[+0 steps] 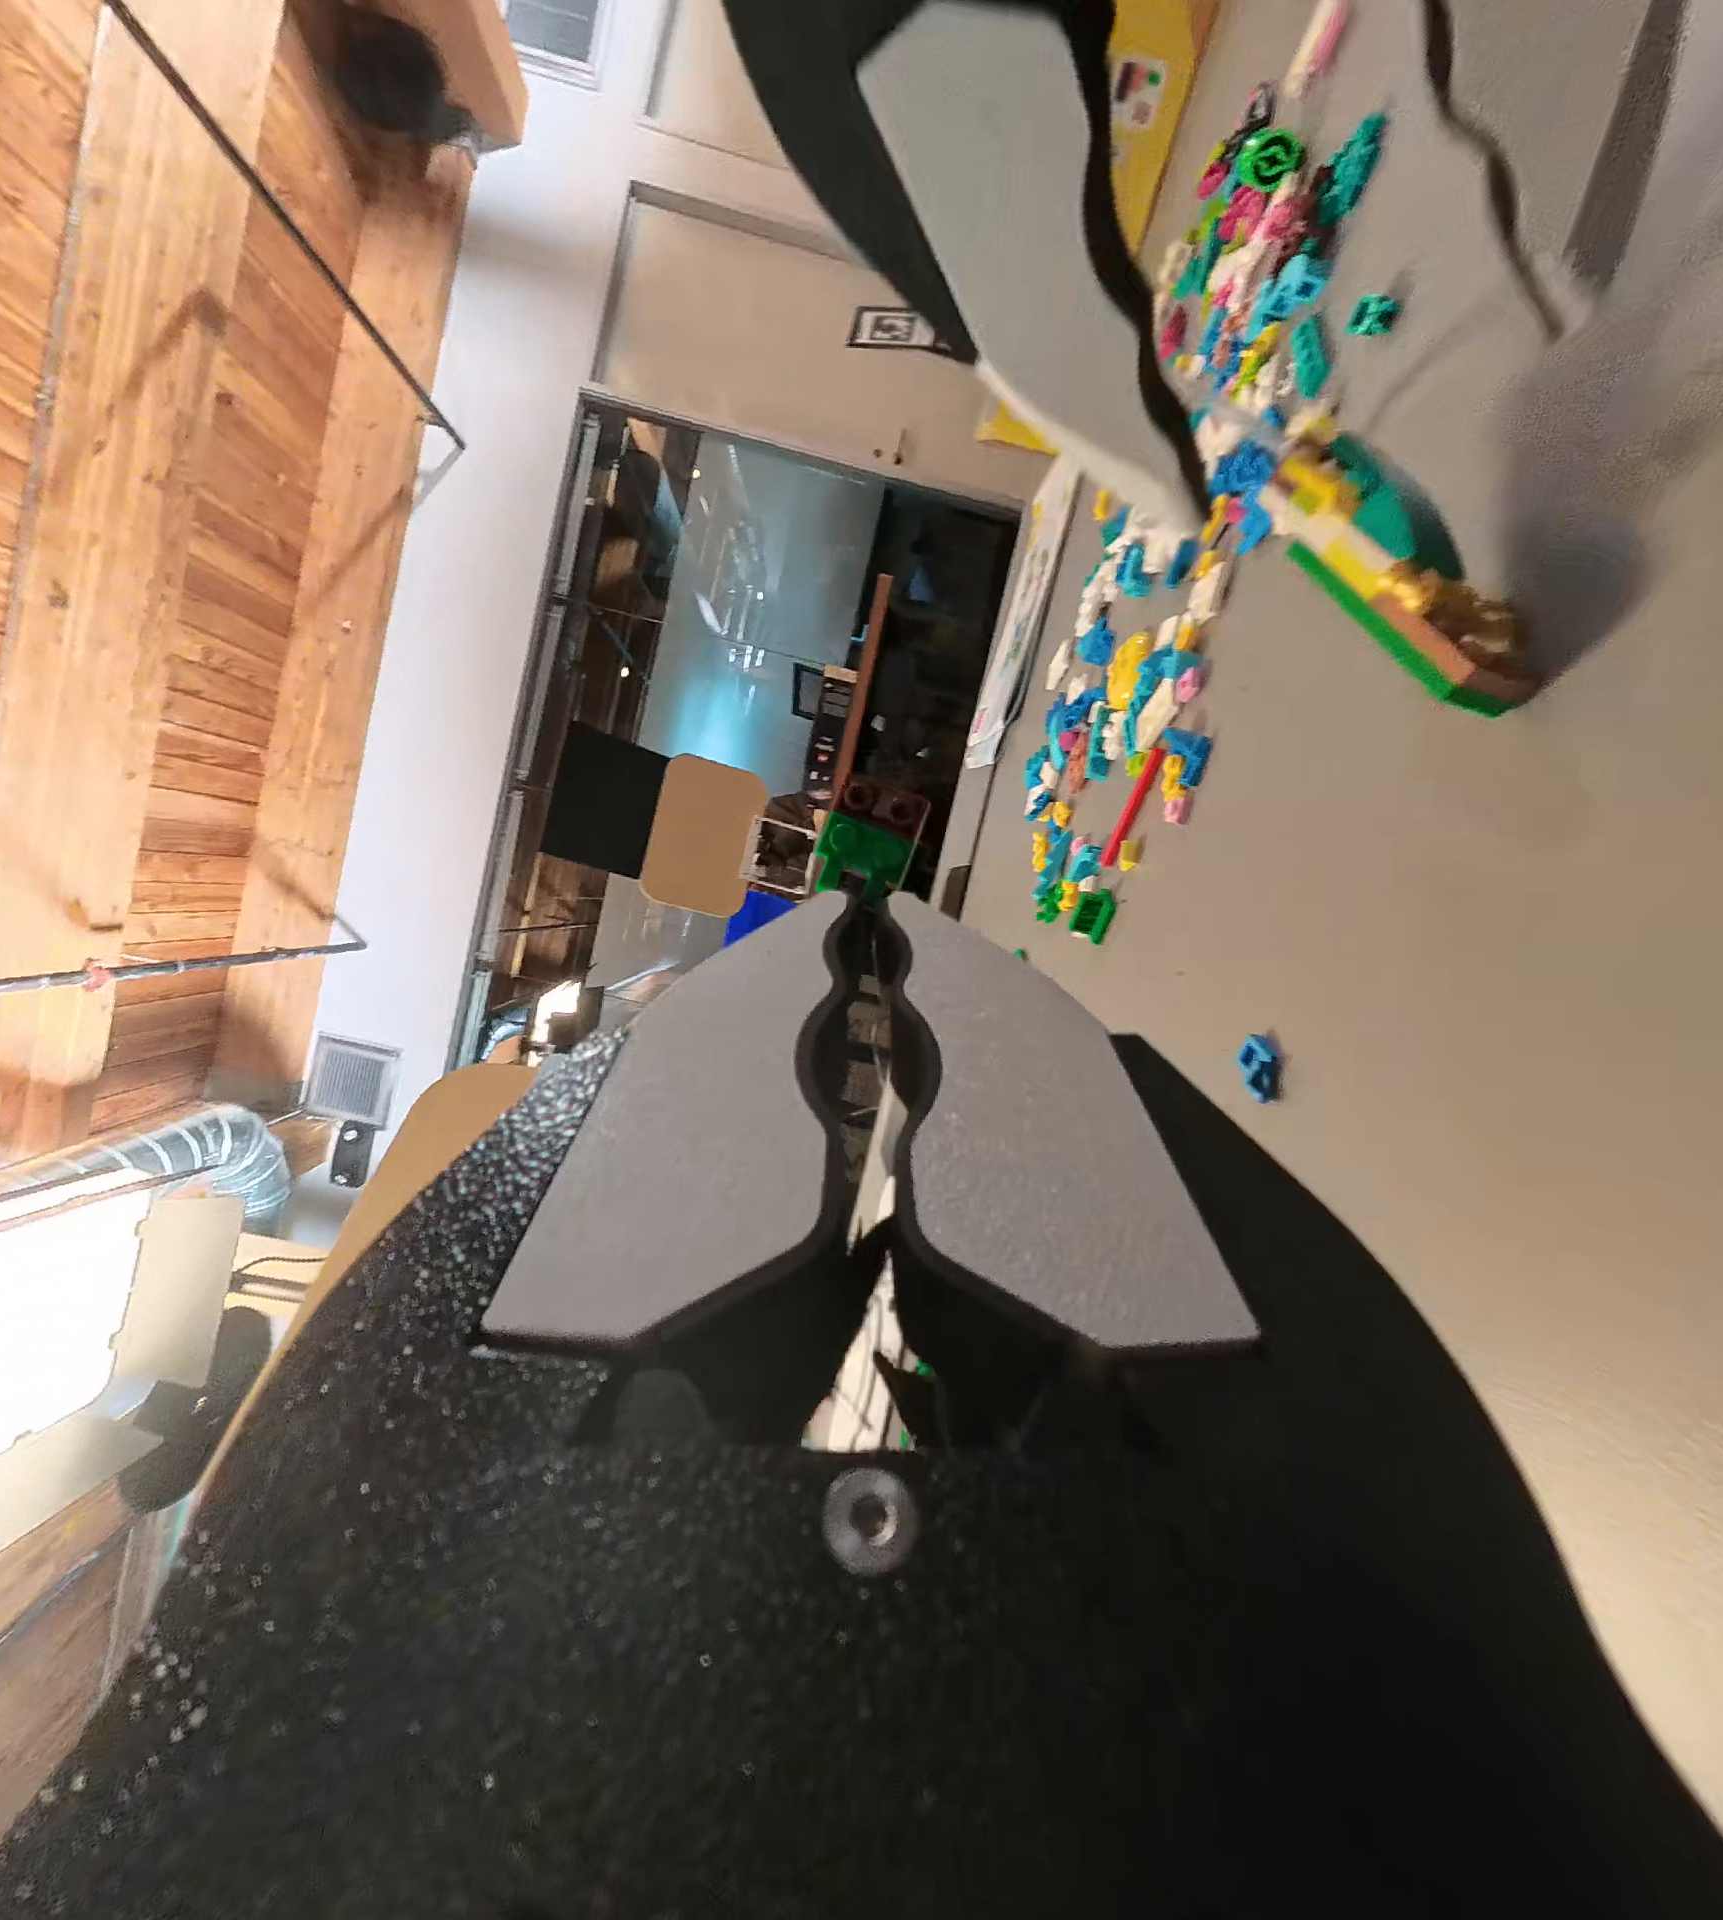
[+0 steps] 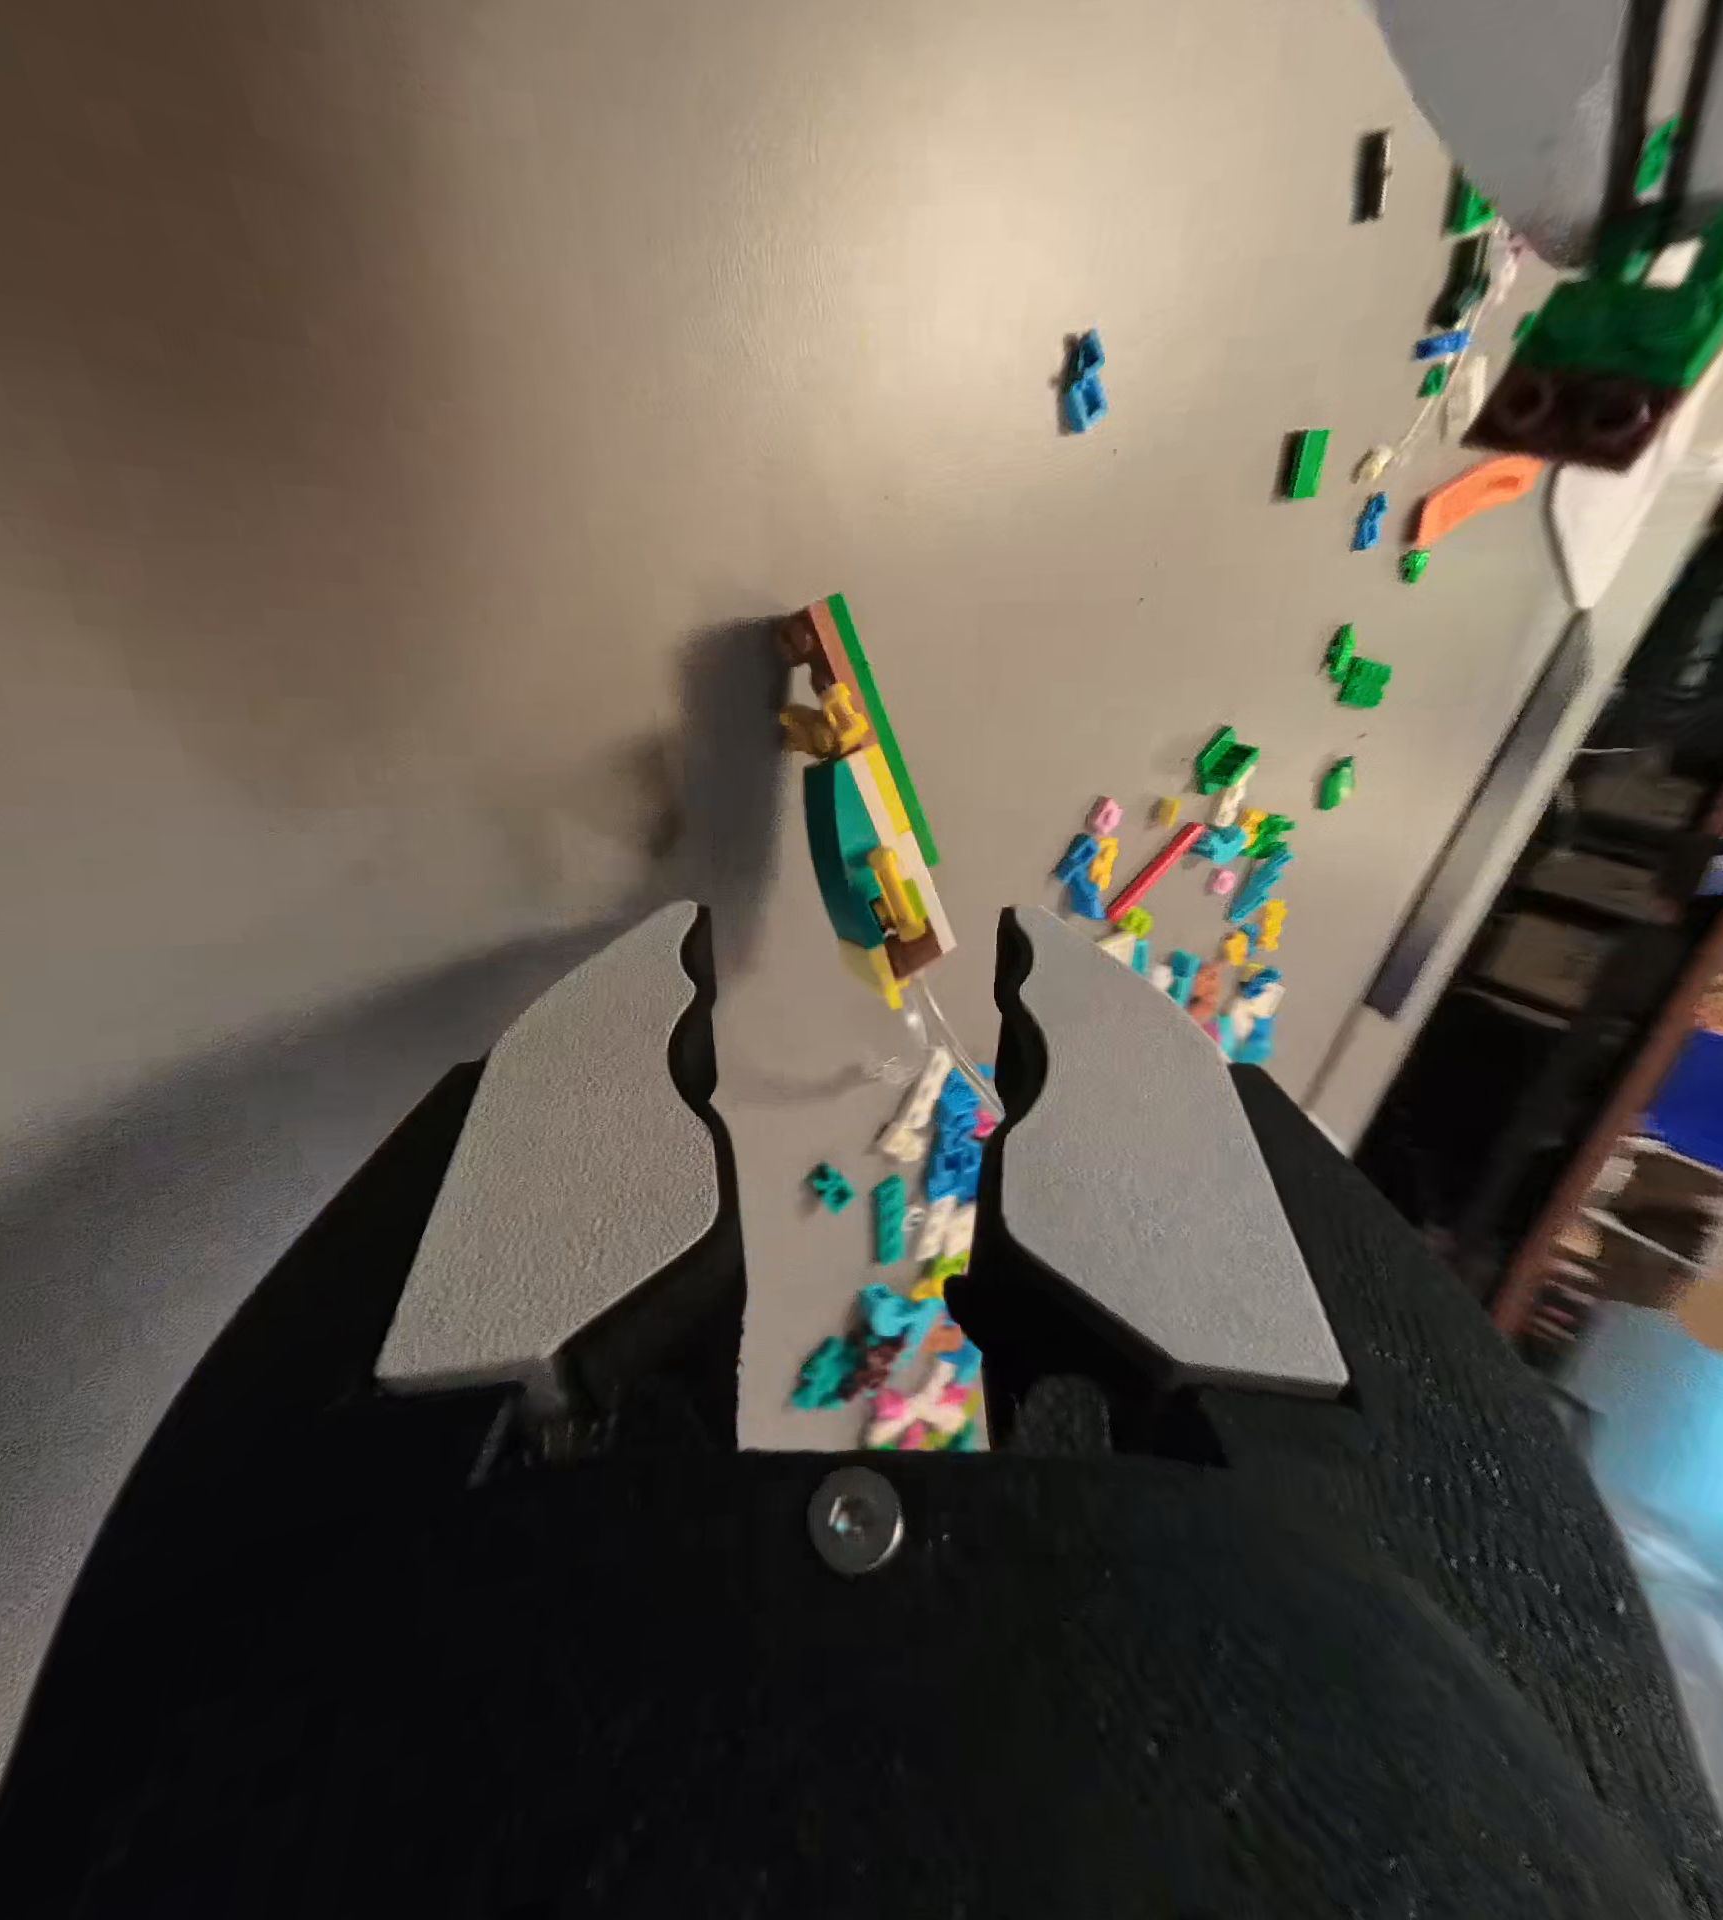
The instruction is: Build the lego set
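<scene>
The left gripper (image 1: pixel 862 902) is pinching a small green-and-brown brick stack (image 1: pixel 872 836), light, rigid and likely to twist, up off the bench (image 2: pixel 317 416), while the right gripper (image 2: pixel 849 940) is hanging spread near the half-built green base plate (image 2: pixel 867 790) mid-bench.

the grey table (image 2: pixel 317 520) lies bare on one side of the half-built lego base (image 2: pixel 872 790), wide enough for a claw. the other side is crowded with loose bricks (image 2: pixel 1200 914) (scattered, some touching). the right claw (image 2: pixel 852 935) gapes just beside the base's end.
</scene>
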`<state>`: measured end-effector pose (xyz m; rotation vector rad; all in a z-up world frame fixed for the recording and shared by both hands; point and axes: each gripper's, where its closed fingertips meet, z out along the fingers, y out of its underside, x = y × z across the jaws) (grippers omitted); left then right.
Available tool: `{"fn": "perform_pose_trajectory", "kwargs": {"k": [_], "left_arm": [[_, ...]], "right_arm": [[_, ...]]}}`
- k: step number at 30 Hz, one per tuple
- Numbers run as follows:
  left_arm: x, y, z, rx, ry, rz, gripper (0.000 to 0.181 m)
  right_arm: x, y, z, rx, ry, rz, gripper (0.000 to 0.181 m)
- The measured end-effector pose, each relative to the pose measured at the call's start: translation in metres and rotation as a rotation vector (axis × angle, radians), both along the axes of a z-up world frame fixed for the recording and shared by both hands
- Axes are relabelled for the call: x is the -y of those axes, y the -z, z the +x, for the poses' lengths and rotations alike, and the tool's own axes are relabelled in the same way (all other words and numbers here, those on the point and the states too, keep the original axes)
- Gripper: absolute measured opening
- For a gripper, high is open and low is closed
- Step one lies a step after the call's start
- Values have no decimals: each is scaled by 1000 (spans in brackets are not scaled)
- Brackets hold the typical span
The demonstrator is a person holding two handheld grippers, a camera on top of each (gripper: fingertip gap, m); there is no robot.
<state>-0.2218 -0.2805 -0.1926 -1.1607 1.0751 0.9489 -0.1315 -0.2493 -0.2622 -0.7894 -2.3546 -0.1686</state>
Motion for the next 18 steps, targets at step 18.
{"fn": "perform_pose_trajectory", "kwargs": {"k": [18], "left_arm": [[6, -31, 37, -64, 128, 179, 1]], "right_arm": [[42, -97, -55, -570, -47, -812, 9]]}}
